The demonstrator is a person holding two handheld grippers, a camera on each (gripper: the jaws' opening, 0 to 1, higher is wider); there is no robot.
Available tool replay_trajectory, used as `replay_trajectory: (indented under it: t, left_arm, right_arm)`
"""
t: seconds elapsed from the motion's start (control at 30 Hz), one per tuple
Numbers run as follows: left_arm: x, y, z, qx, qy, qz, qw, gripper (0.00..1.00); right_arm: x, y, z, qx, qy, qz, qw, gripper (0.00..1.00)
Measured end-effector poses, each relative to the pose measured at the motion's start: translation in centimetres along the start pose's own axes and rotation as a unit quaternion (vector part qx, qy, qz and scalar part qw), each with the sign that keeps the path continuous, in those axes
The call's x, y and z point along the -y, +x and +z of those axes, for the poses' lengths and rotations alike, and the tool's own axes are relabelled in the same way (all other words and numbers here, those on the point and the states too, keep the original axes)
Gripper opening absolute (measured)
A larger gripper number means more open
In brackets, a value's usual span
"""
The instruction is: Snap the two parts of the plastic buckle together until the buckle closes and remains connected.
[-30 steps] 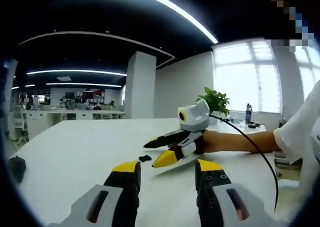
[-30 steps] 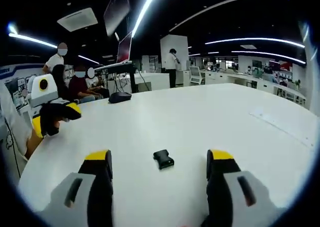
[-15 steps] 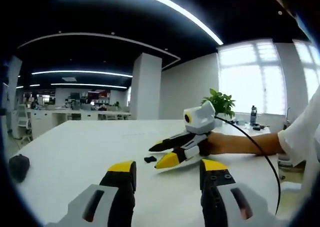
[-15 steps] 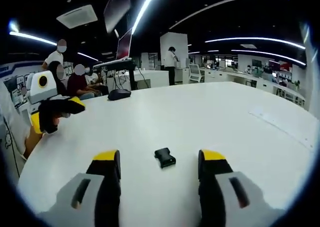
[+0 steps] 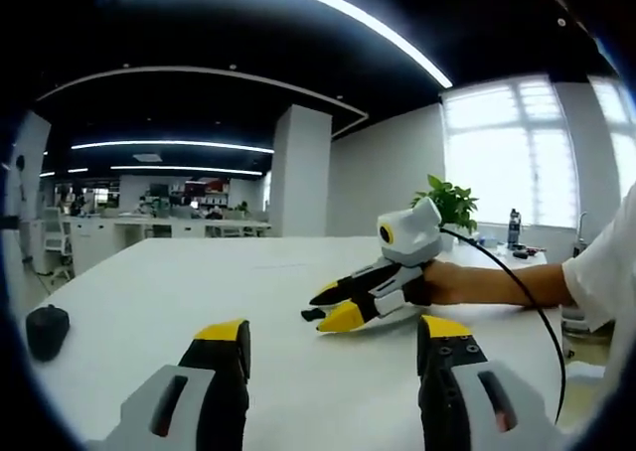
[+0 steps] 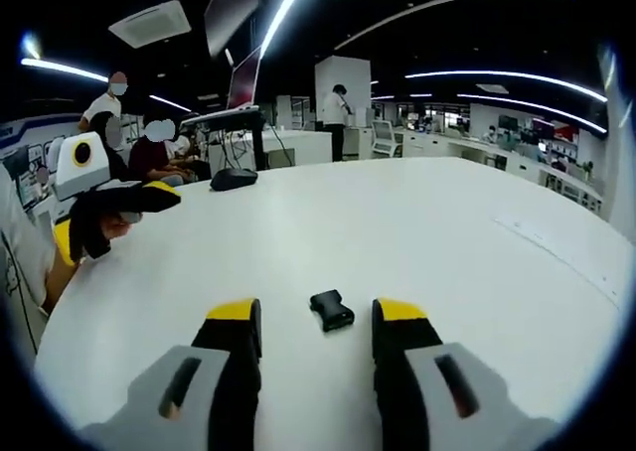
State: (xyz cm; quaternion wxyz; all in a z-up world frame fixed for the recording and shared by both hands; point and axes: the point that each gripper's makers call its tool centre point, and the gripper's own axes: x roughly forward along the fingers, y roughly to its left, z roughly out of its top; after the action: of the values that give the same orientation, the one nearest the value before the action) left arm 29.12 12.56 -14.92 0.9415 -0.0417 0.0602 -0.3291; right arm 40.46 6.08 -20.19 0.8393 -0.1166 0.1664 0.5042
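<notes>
A small black plastic buckle piece [image 6: 331, 310] lies on the white table [image 6: 427, 232]. In the right gripper view it sits between my right gripper's [image 6: 318, 313] yellow-tipped jaws, which stand open with a gap on each side of it. In the left gripper view the right gripper [image 5: 324, 310], held by a hand, points left with the buckle piece [image 5: 310, 314] at its tips. My left gripper [image 5: 334, 330] is open wide and holds nothing, a short way from the buckle. In the right gripper view the left gripper [image 6: 114, 213] hovers at the table's left edge.
A black computer mouse [image 5: 47, 329] lies on the table, the same mouse [image 6: 234, 179] at the far side in the right gripper view. A potted plant [image 5: 452, 201] and a bottle [image 5: 514, 227] stand behind the right arm. A cable [image 5: 527, 312] trails from the right gripper. People sit beyond the table [image 6: 149, 158].
The right gripper's jaws have narrowed around the buckle piece. The left gripper's jaws have spread wider apart. The buckle piece has stayed where it was.
</notes>
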Motion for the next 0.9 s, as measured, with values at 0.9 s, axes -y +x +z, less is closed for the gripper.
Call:
replay_trajectory:
  t: [0.9]
  left_arm:
    - [-0.24,-0.14,-0.43,-0.009,0.004,0.008,0.9999,0.73]
  right_arm:
    - [0.12,-0.18,-0.30,-0.005,-0.008,-0.009,0.9999,0.12]
